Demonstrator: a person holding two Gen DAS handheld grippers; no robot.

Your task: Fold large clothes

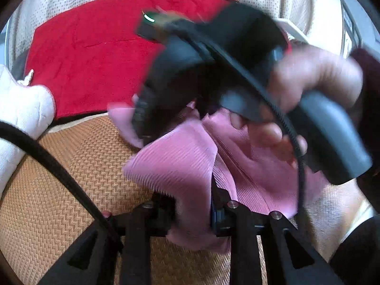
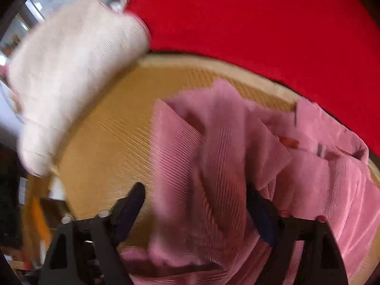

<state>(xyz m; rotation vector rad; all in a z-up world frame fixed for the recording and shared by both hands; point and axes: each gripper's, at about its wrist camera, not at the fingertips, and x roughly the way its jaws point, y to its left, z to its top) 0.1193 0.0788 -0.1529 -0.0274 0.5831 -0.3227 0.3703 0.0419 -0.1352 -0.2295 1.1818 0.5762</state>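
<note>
A pink ribbed garment (image 1: 180, 163) lies bunched on a woven tan mat (image 1: 78, 173). My left gripper (image 1: 192, 204) is shut on a fold of it, with cloth bulging between the fingers. The right gripper's body (image 1: 213, 54), held in a hand (image 1: 315, 78), hangs blurred just above the garment in the left wrist view. In the right wrist view the garment (image 2: 237, 166) spreads over the mat (image 2: 114, 130), its collar at the far right. My right gripper (image 2: 197, 204) is open, fingers wide apart, with pink cloth lying between them.
A red blanket (image 1: 95, 54) covers the surface beyond the mat; it also shows in the right wrist view (image 2: 249, 23). A folded white knit cloth (image 1: 21, 109) sits at the mat's left edge (image 2: 71, 76). A black cable (image 1: 54, 163) crosses the left view.
</note>
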